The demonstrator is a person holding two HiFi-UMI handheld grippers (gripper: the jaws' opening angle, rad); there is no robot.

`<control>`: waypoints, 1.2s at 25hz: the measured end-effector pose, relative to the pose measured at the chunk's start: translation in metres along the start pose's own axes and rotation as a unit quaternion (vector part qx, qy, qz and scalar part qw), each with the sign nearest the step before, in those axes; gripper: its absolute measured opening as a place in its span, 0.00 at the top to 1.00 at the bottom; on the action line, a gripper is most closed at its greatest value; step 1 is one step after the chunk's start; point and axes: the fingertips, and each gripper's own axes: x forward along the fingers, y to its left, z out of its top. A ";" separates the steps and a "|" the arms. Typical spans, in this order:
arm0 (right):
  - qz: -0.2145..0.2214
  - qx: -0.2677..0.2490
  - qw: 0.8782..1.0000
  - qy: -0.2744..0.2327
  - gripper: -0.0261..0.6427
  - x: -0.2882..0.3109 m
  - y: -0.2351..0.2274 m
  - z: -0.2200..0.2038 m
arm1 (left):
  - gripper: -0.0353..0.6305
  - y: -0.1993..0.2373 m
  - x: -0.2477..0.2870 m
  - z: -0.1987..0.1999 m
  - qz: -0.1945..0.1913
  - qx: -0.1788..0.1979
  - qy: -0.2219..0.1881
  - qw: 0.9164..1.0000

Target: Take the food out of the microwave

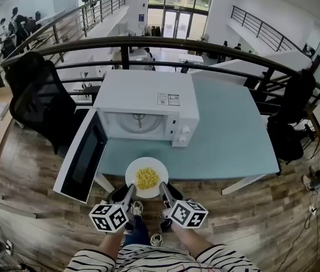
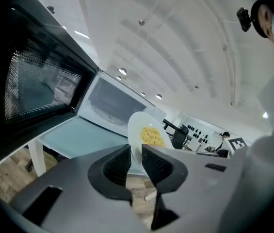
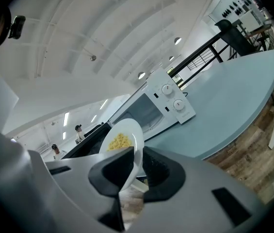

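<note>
Table (image 1: 233, 135) carries the white microwave (image 1: 148, 95). Its door (image 1: 83, 152) hangs wide open, and the cavity holds only the turntable (image 1: 139, 120). The white plate (image 1: 146, 161) of yellow food (image 1: 147, 178) is outside, over the table's near edge. Left tool (image 1: 130, 192) and right tool (image 1: 164, 190) each clamp the plate's near rim. The paired grip likely keeps it level.
</note>
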 end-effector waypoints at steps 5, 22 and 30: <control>-0.003 0.000 1.000 0.007 0.86 -0.011 -0.001 -0.008 | 0.82 -0.004 -0.008 -0.010 0.000 -0.005 0.005 1.000; -0.012 -0.007 1.000 0.020 0.86 -0.032 -0.005 -0.028 | 0.82 -0.007 -0.024 -0.035 0.005 -0.011 0.017 1.000; -0.012 -0.007 1.000 0.018 0.86 -0.030 -0.005 -0.027 | 0.82 -0.006 -0.022 -0.035 0.005 -0.011 0.014 1.000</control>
